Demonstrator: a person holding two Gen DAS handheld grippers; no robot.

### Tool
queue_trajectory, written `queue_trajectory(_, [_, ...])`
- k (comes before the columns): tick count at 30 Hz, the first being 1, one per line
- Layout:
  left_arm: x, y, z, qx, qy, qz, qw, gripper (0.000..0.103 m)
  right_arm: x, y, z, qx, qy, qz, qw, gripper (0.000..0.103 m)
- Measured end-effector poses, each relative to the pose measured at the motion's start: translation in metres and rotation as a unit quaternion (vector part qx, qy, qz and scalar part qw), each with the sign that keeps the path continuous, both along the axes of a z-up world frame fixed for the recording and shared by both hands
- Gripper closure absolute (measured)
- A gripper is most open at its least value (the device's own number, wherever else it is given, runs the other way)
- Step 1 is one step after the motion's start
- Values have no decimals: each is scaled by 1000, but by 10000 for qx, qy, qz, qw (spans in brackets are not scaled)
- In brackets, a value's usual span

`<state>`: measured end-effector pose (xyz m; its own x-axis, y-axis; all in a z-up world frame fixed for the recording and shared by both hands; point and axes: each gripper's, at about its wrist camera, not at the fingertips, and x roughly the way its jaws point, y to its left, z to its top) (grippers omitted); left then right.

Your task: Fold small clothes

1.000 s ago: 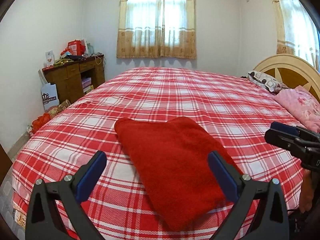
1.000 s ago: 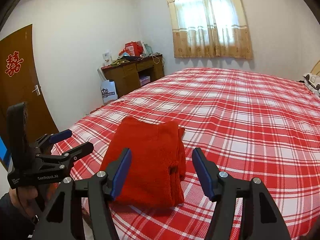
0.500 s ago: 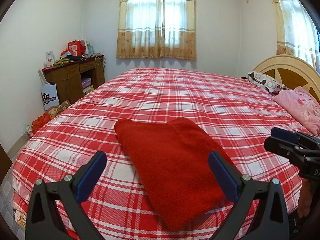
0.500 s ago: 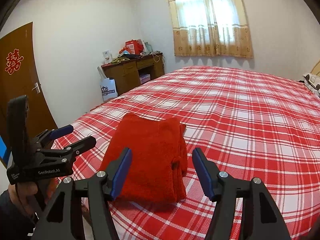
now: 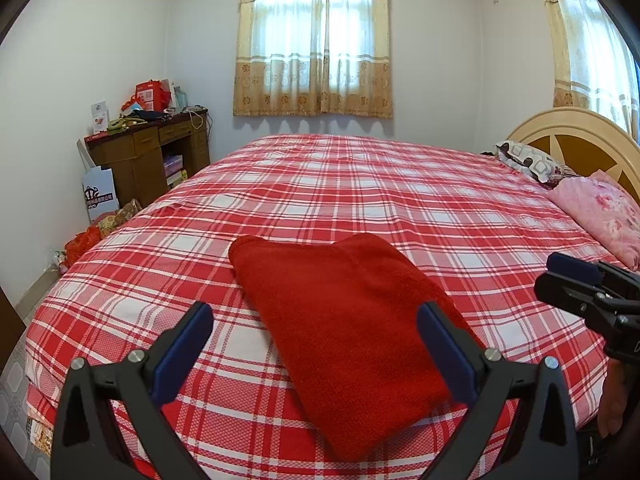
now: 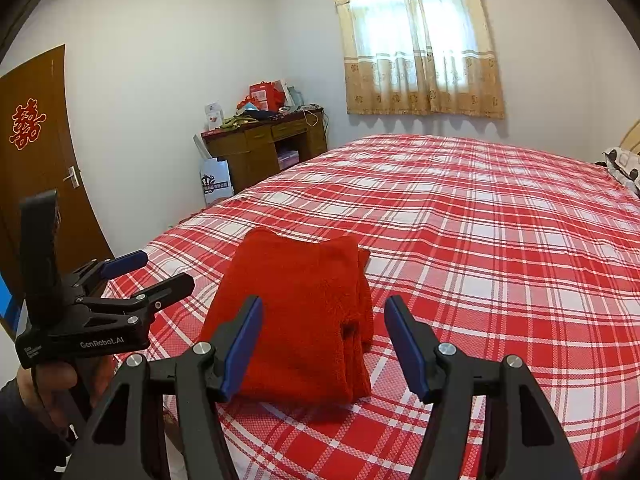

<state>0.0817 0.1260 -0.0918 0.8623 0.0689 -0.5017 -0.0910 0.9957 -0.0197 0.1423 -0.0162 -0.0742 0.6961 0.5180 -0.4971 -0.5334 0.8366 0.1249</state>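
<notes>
Folded red garment (image 5: 344, 332) is lying flat near the foot edge of the bed (image 5: 400, 184), on the red-and-white plaid cover. Nothing is touching it.

Left gripper (image 5: 316, 344) is hovering above the near end of the garment, jaws standing wide apart, blue pads clear of the cloth, holding nothing. Right gripper (image 6: 322, 340) is hovering likewise, jaws parted wide, nothing between the pads but air above the fabric.

Left wrist view is showing the smooth folded side of the garment, plus the headboard (image 5: 576, 140), a patterned pillow (image 5: 528, 162) and a pink floral quilt (image 5: 604, 212) at the right. It is catching only the tip of the right gripper (image 5: 576, 280) at the right edge.

Right wrist view is showing what the other does not: the stacked layer edges along the garment's right side (image 6: 362, 320), a brown door (image 6: 36, 152) with a red paper character, and the whole left gripper (image 6: 148, 276) from the side, with a hand (image 6: 44, 384) gripping its handle.

Both views are taking in the cluttered wooden desk (image 6: 264, 152), a white paper bag (image 6: 216, 184) leaning beside it, and the curtained window (image 5: 316, 44). Nothing is standing between either gripper and the garment.
</notes>
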Motion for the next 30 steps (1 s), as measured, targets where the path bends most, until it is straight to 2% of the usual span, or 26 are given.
queue_trajectory(13, [0,1,1,8,-5,33,10000,0,-7,-11,8,173,-234,-234,9993,39])
queue_trajectory(30, [0,8,7,175,-50,214,9996,0,-13,-6,13,153,-387,-193,9989,39])
